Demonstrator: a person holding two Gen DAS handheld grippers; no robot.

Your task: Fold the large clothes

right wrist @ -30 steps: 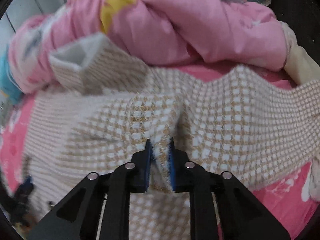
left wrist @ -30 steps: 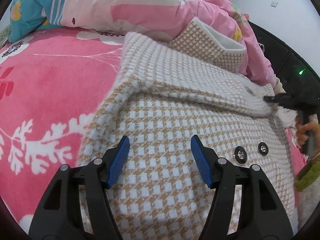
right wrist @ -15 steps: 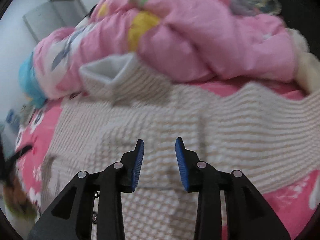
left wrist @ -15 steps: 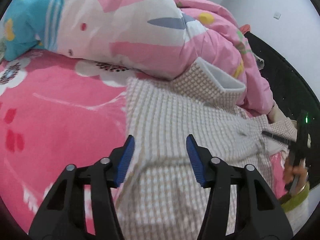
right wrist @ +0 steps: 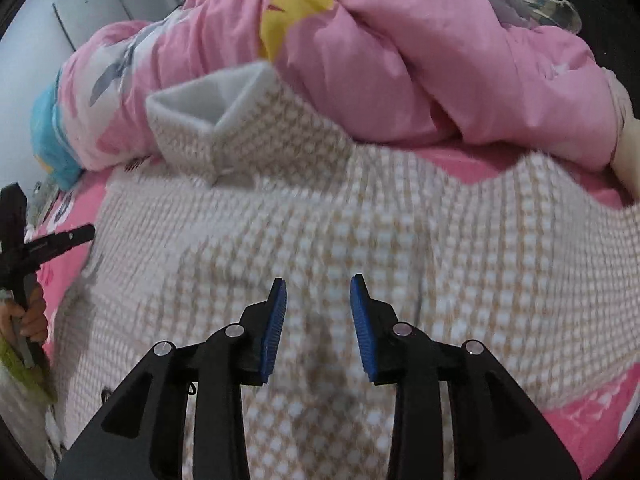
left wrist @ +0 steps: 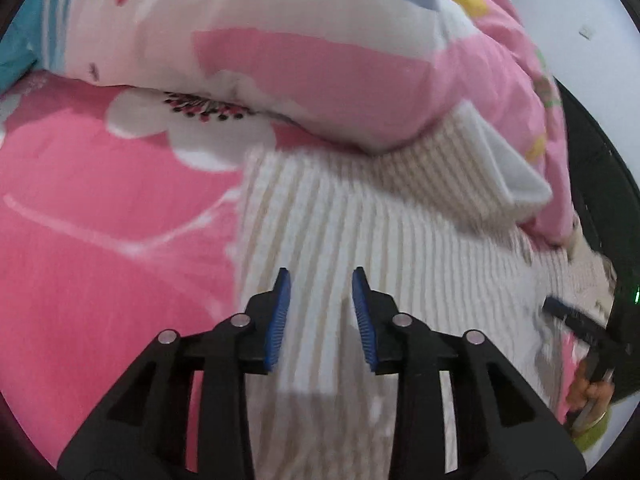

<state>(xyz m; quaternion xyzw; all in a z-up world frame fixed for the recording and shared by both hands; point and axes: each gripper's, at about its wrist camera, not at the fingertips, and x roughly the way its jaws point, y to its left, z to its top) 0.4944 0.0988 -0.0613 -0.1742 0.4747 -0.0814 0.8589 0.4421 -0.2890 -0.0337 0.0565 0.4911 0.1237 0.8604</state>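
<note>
A tan-and-white checked coat (left wrist: 360, 224) lies spread on the pink bed, its white-lined collar (left wrist: 508, 168) standing up against the quilt. It also shows in the right wrist view (right wrist: 360, 232), with the collar (right wrist: 208, 100) at upper left. My left gripper (left wrist: 320, 312) is open and empty above the coat's left part. My right gripper (right wrist: 318, 316) is open and empty above the coat's middle. The right gripper also shows in the left wrist view (left wrist: 576, 324), at the coat's right edge. The left gripper shows in the right wrist view (right wrist: 48, 240), at the far left.
A bunched pink patterned quilt (left wrist: 320, 48) lies behind the coat, also in the right wrist view (right wrist: 420, 52). The pink floral bedsheet (left wrist: 100, 220) extends to the left. A dark bed edge (left wrist: 600, 184) runs along the right. A white wall (right wrist: 48, 8) stands behind.
My right gripper let go of the coat fold and opened. Both grippers lifted and moved towards the collar end. The coat's raised fold now lies flatter.
</note>
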